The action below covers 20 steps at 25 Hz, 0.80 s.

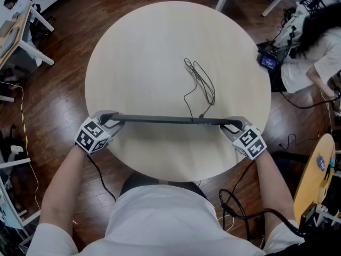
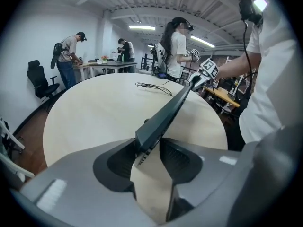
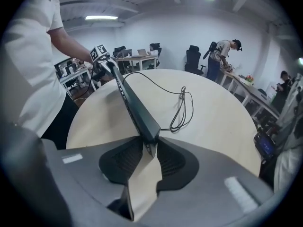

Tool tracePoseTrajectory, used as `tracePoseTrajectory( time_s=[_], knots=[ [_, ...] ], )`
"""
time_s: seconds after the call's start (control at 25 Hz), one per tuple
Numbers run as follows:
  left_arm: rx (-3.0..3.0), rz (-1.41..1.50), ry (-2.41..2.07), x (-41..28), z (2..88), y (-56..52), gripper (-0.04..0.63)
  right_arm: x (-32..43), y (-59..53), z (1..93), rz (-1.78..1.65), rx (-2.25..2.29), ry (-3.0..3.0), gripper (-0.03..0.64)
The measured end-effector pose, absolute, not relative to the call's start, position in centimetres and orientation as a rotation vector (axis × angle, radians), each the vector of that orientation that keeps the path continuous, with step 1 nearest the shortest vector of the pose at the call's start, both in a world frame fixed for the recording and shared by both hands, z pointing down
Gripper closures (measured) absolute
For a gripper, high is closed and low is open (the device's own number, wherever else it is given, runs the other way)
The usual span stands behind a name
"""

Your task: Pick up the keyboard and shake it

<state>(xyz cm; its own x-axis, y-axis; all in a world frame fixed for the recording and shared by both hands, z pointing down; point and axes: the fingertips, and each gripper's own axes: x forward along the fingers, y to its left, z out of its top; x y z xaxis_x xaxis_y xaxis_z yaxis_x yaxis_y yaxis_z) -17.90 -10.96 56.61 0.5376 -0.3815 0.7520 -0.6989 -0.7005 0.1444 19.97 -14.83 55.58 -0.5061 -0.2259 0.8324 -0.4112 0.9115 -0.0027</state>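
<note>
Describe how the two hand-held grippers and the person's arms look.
Both the left hand-held gripper and the right hand-held gripper have grey bodies with black ribbed pads and a white cube printed with black square markers. A thin black cable trails from each. The person wears a white short-sleeved shirt; forearms are bare.

keyboard [image 1: 176, 120] edge-on, lower centre, over round table [image 1: 138, 63] | left gripper [image 1: 113, 120] clamps its left end, right gripper [image 1: 233, 126] its right end | cable [image 1: 201, 84] looped at frame centre
</note>
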Motion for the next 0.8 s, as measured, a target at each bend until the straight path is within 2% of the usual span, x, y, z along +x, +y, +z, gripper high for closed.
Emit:
tracePoseTrajectory(
  time_s=[0.8],
  knots=[
    [2.457, 1.471, -0.854, -18.0, 58.5, -6.3, 0.448, 19.7, -9.4, 56.9, -0.074, 0.351, -1.982, 0.505]
  ],
)
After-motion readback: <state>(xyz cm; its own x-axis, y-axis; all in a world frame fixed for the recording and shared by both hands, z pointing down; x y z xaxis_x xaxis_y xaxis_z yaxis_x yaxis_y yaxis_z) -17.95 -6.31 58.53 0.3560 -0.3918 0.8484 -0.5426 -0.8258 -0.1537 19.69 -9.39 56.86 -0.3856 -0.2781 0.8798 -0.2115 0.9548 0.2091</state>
